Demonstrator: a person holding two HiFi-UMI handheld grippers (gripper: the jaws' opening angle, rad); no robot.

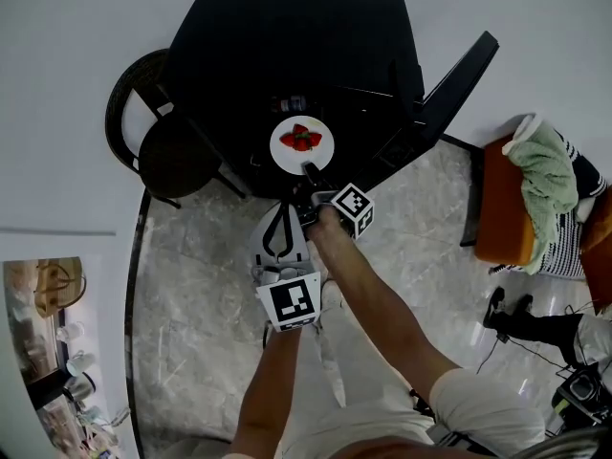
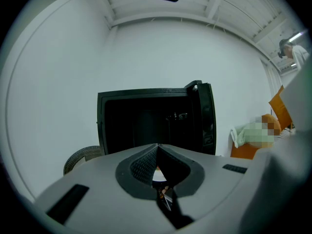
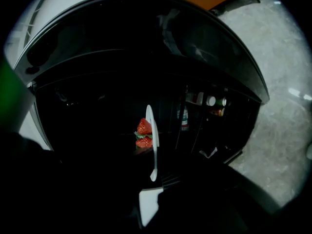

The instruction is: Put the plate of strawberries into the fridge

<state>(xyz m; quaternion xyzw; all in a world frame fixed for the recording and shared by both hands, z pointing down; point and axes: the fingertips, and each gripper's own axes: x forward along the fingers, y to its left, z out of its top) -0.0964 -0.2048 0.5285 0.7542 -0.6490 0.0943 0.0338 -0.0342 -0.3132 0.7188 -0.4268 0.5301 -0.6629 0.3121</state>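
Right gripper [image 1: 311, 170] clamped on plate [image 1: 285, 157] rim at 6 o'clock. Left gripper [image 2: 157, 150] jaws together, empty. Plate likely stiff, light, slick; strawberries [image 1: 301, 140] loose, so keep level.

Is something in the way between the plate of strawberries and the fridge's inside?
Nothing visible. The fridge door stands open and the right tool holds the plate at the opening; bottles inside sit apart from it.
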